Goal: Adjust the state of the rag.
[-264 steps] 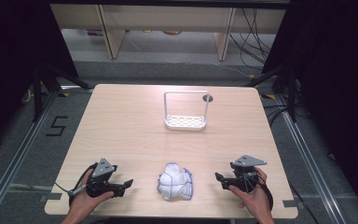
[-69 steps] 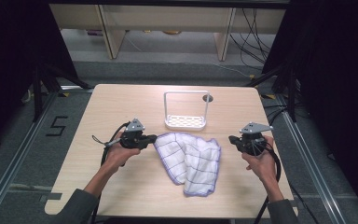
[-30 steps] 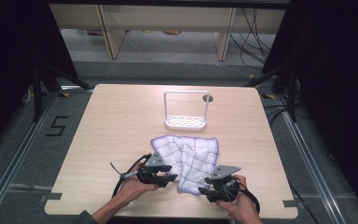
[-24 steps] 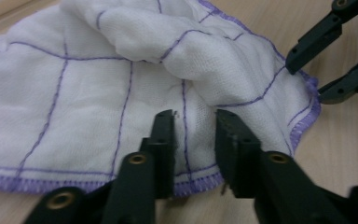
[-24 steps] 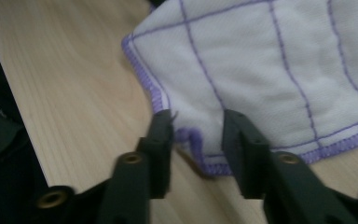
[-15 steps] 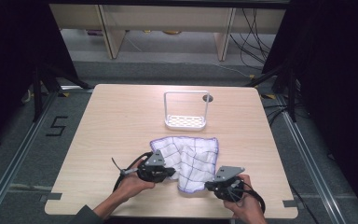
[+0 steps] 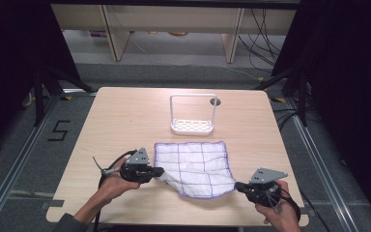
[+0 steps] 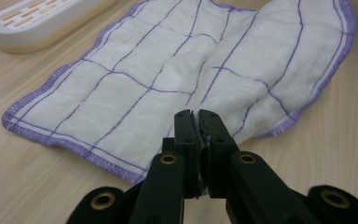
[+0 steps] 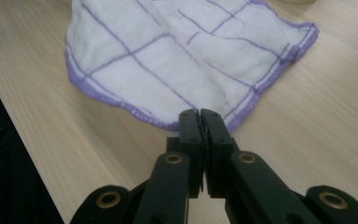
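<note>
Desk [image 7: 125, 116] first: the cloth [image 7: 195, 166] lies mostly flat on its near half, in front of the white rack [image 7: 193, 116]. We've got both near corners pinched: left tool [image 7: 155, 171] clamped tight on the near-left corner, right tool [image 7: 237, 185] clamped on the near-right one. Looks like the fold step; next move probably calls for lifting both corners evenly and carrying them to the far edge. Hard to see: the pinched hem is hidden between the jaws in both gripper views, so bite depth is unclear.
</note>
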